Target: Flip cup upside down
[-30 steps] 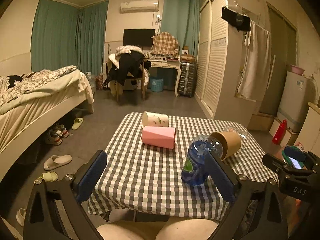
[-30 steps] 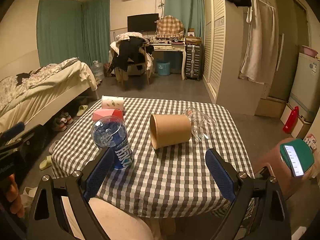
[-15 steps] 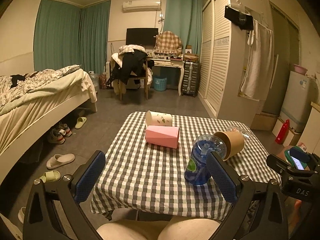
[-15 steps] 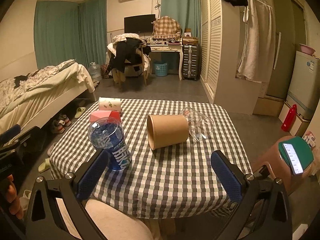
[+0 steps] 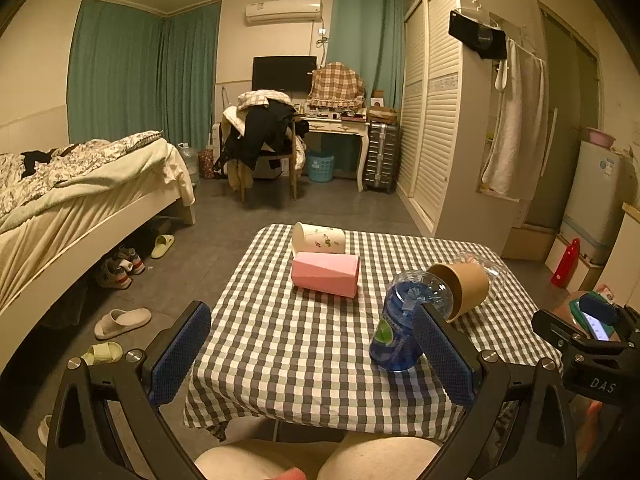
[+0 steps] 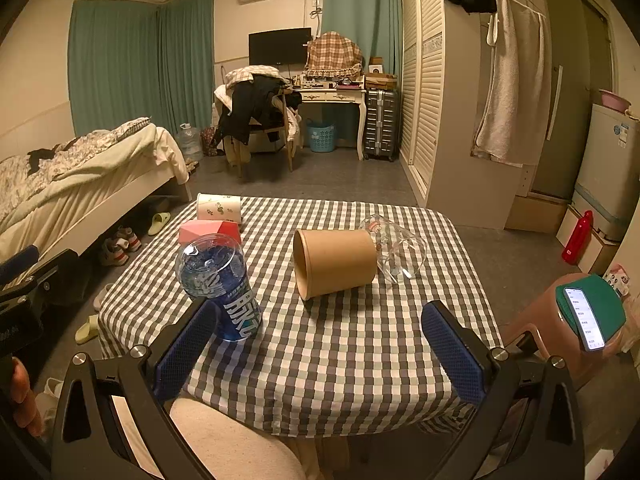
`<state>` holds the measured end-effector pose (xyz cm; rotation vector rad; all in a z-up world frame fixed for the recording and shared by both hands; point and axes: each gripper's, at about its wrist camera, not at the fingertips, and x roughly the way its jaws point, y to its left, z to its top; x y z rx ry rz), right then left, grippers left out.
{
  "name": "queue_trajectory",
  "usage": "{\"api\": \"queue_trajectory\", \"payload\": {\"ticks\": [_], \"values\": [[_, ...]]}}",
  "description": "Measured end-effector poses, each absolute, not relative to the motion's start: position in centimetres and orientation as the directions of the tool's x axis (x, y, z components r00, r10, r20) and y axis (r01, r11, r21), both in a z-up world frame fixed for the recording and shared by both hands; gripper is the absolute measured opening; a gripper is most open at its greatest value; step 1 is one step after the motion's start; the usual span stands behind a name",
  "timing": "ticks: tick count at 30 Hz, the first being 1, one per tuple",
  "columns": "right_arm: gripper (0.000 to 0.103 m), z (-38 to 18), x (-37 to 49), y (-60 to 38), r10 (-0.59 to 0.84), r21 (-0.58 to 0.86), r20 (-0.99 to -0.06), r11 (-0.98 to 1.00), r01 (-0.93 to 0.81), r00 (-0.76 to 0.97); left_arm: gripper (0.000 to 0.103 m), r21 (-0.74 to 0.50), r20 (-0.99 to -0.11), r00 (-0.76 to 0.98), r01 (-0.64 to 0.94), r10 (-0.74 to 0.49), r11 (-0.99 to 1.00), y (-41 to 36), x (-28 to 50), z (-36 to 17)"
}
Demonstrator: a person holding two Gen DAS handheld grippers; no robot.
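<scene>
Your left gripper [image 5: 312, 354] and right gripper [image 6: 320, 350] — both spread wide, holding nothing, level at the near edge.

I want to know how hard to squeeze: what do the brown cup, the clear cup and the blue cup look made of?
Brown cup: probably kraft paper, matte and opaque, with a thin rim. Clear cup: see-through and glossy with a printed picture; thin plastic or glass, hard to say. Blue cup: translucent glossy blue wall with printed lettering, probably plastic.

Each hand-held gripper [image 5: 312, 354] [image 6: 320, 350] has a black frame, silver screws and blue textured pads [image 6: 452, 350]; white "DAS" lettering marks one; bare knees [image 5: 384, 456] below.
</scene>
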<state>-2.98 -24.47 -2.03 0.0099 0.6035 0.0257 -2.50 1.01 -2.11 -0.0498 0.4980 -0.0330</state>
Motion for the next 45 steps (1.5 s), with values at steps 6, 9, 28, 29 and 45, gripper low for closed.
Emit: {"api": "queue_trajectory", "payload": {"ticks": [6,9,28,29,45], "values": [[0.103,-1.98,-2.95,-24.46,0.029,0.015,-0.568,1.000,-0.025,0.823,0.103,-0.065,-0.478,0.878,0.010,-0.040,0.998,1.27,-2.49,-2.05],[0.103,-1.97,-2.91,-24.49,0.029,0.013,-0.568,1.000,-0.026,0.823,0.103,-0.061,-0.478,0.878,0.011,-0.039,0.998,1.28,-2.45,-2.04],[0.103,-1.92,-3.01,-24.51,0.027,0.009,-0.570,1.000,-0.027,0.821,0.103,-0.061,-0.478,0.878,0.009,-0.037,0.998,1.28,-2.43,-2.02],[0.103,-1.92,-3.01,-24.43,0.028,0.009,-0.570,1.000,-0.027,0.821,0.103,-0.062,-0.478,0.877,0.010,-0.038,0.998,1.28,-2.44,-2.03],[0.103,-1.89,-3.03,-24.39,0.027,0.007,-0.571,1.000,-0.028,0.821,0.103,-0.062,-0.479,0.877,0.011,-0.039,0.998,1.32,-2.45,-2.03]]}}
